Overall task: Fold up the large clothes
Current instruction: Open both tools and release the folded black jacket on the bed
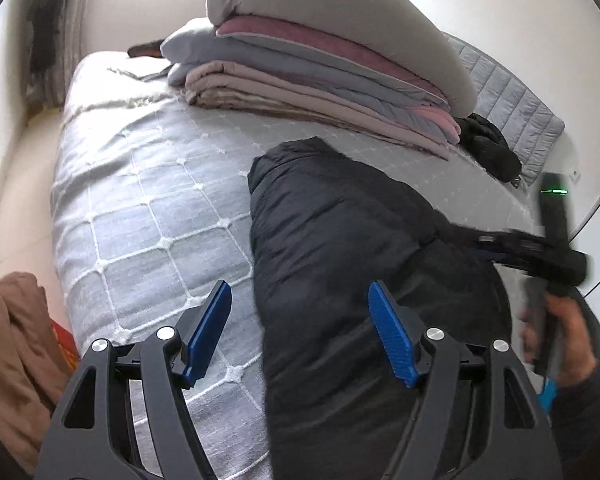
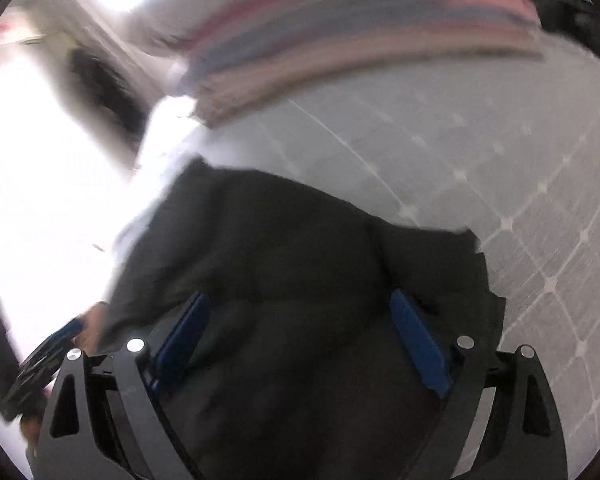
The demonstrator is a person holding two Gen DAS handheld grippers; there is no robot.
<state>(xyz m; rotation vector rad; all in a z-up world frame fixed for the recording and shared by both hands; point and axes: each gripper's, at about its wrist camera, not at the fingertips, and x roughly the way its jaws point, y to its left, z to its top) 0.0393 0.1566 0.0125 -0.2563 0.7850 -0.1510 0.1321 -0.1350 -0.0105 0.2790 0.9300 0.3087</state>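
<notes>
Black garment (image 1: 340, 216) lies on bed (image 1: 148, 184) near stacked blankets (image 1: 300, 80).

The large dark garment (image 1: 340, 240), black and puffy like a padded coat, lies folded into a long thick bundle on the bed. Seen from the left tool, it stretches forward, ahead and to the right of the tool's fingers. In the blurred right view it (image 2: 300, 260) lies just beyond the tool's fingers.
</notes>
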